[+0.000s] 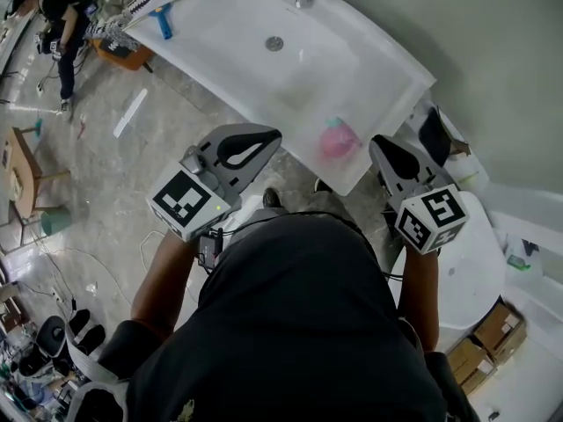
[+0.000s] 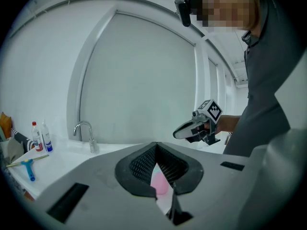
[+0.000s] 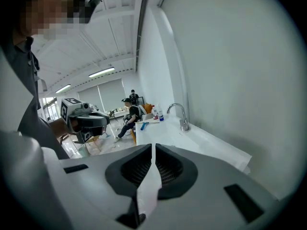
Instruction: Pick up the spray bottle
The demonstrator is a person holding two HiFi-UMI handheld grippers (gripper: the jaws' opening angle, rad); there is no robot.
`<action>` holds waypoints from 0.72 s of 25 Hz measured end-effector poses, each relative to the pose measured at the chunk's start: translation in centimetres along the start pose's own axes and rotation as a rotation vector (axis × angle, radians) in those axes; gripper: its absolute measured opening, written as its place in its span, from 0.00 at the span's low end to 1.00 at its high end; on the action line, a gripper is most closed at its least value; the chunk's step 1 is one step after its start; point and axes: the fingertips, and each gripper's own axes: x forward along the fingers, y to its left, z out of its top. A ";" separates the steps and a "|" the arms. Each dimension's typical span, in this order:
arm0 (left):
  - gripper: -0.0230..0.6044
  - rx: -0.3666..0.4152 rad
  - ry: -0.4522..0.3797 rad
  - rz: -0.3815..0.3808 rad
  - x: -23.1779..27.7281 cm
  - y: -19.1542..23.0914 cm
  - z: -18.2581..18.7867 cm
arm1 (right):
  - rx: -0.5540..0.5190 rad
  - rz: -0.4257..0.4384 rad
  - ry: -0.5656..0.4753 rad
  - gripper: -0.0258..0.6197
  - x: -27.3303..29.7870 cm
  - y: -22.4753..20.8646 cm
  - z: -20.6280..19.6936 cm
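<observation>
Spray bottle (image 1: pixel 339 139), pink, sits near the white table's (image 1: pixel 387 69) front edge, at two o'clock from the left tool (image 1: pixel 273 136) and ten o'clock from the right tool (image 1: pixel 378 145); both tools closed, gripping nothing.

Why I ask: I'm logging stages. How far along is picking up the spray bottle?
Done: nothing yet. The pink bottle, likely the spray bottle, sits untouched on the sink counter near its corner. In hand: the left tool and right tool hover short of it, jaws together, both empty. Left: open one tool, close it on the bottle, lift.
</observation>
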 end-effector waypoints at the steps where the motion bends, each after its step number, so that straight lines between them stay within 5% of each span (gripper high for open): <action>1: 0.04 0.006 0.003 0.009 0.3 0.3 -0.1 | -0.002 0.009 0.008 0.06 0.4 -0.4 -0.1; 10: 0.04 -0.070 0.022 0.117 2.8 1.2 0.0 | -0.046 0.135 0.074 0.07 3.0 -2.5 -1.7; 13: 0.04 -0.073 0.028 0.144 3.6 1.8 -0.4 | -0.050 0.201 0.105 0.20 3.9 -2.5 -2.3; 18: 0.04 -0.091 0.043 0.171 5.0 2.6 -1.2 | -0.062 0.264 0.163 0.27 5.2 -2.9 -3.9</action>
